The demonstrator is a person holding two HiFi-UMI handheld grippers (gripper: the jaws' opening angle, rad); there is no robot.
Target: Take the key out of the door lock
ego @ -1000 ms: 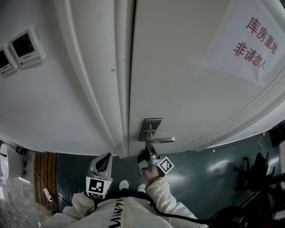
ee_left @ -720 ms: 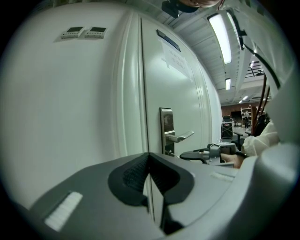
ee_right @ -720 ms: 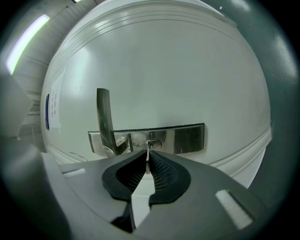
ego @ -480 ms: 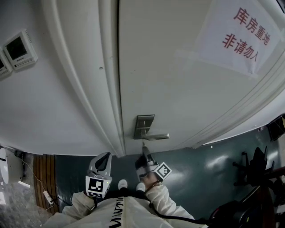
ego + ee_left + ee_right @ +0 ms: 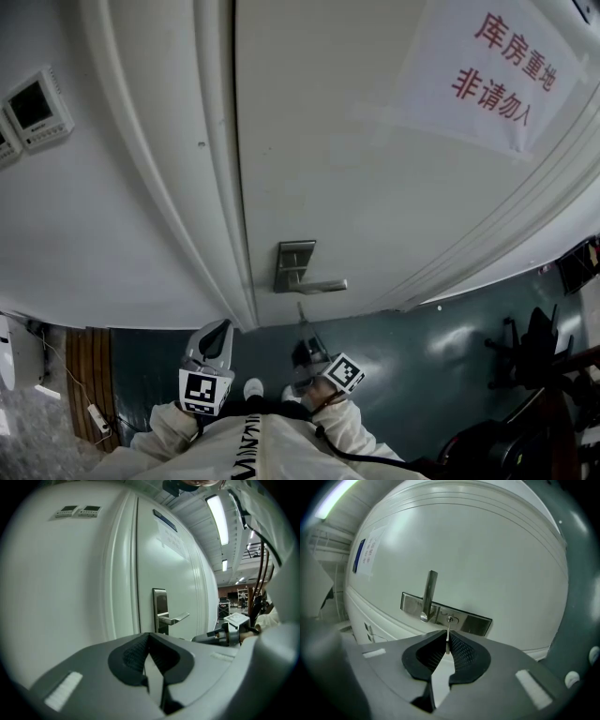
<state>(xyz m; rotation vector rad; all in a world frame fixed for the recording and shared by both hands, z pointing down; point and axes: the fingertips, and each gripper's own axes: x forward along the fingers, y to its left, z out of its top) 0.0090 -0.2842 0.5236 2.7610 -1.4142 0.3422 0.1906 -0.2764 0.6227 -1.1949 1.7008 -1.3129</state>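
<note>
Metal key [image 5: 448, 629] sits pinched in right gripper [image 5: 447, 641], outside door lock [image 5: 474, 623].

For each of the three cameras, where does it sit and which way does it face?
Head view: on the person's head, looking steeply down the door; shows the left gripper, right gripper and sleeves.
Left gripper view: rides the left gripper, faces the door; shows its own shut fingers and the right gripper.
Right gripper view: rides the right gripper, rolled sideways, faces the lock plate; its fingers pinch the key.
Shared: all three show the lever handle.
</note>
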